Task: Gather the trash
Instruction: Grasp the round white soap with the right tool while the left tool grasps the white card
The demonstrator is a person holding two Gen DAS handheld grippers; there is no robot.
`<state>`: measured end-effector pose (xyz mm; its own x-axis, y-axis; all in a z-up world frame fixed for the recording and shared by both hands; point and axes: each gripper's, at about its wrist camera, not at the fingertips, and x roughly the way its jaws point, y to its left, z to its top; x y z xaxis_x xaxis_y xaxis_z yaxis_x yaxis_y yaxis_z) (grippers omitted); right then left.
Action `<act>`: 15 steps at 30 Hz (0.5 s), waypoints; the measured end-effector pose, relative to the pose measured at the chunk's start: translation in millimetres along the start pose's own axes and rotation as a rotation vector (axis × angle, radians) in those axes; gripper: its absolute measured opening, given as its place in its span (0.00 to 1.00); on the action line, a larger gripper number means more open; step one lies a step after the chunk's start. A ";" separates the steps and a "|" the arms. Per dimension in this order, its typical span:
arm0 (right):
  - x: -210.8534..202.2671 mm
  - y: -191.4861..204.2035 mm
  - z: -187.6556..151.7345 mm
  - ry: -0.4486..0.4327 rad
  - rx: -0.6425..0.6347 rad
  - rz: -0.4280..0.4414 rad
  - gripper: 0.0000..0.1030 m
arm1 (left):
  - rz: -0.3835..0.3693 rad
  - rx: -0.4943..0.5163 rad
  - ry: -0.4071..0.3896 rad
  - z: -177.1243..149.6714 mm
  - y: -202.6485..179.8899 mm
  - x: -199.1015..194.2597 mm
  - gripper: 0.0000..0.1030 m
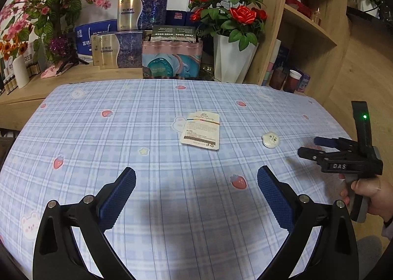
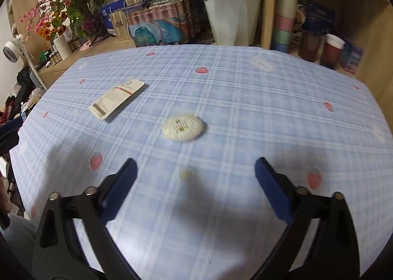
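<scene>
- Two pieces of trash lie on the blue checked tablecloth [image 1: 98,137] before you: a flat white packet [image 1: 200,131] with a barcode, and a small round white wrapper [image 1: 270,140] just to its right.
- Your left gripper [image 1: 196,190] hovers above the cloth with its blue-padded fingers spread wide, holding nothing; the packet sits ahead of it, well apart.
- Your right gripper [image 2: 196,183] hangs over the cloth, fingers likewise wide apart and holding nothing, with the round wrapper [image 2: 183,127] near and ahead of it and the packet [image 2: 116,98] farther left.
- A white pot of red roses [image 1: 231,32] stands behind the table.
</scene>
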<state>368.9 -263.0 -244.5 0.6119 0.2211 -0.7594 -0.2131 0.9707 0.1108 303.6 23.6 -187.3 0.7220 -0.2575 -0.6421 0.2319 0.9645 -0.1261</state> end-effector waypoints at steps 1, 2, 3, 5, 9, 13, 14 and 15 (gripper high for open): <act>9.2 2.4 5.9 0.013 0.007 0.013 0.81 | -0.001 0.000 0.003 2.4 0.4 4.8 0.94; 16.3 4.5 10.3 0.021 0.014 0.024 0.79 | -0.003 -0.002 0.009 5.2 1.0 11.2 0.94; 21.8 7.1 13.3 0.025 0.015 0.028 0.78 | -0.007 -0.005 0.015 7.2 1.3 16.7 0.94; 35.4 14.2 20.6 0.042 -0.008 0.022 0.73 | -0.018 -0.007 0.031 11.3 1.9 26.7 0.94; 57.1 29.1 28.5 0.088 -0.147 -0.025 0.71 | -0.039 -0.025 0.063 20.0 6.2 45.1 0.94; 75.2 24.9 32.6 0.127 -0.147 0.000 0.68 | -0.058 -0.047 0.101 29.4 9.8 66.4 0.94; 77.1 23.5 32.4 0.128 -0.140 0.004 0.68 | -0.064 -0.048 0.113 32.6 9.6 73.8 0.94; 77.6 21.6 32.5 0.121 -0.131 0.010 0.68 | -0.068 -0.048 0.120 34.6 9.7 78.4 0.94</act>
<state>436.5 -221.8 -280.2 0.5147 0.2104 -0.8311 -0.3212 0.9461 0.0406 385.0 10.7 -212.7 0.6215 -0.3168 -0.7165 0.2445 0.9473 -0.2068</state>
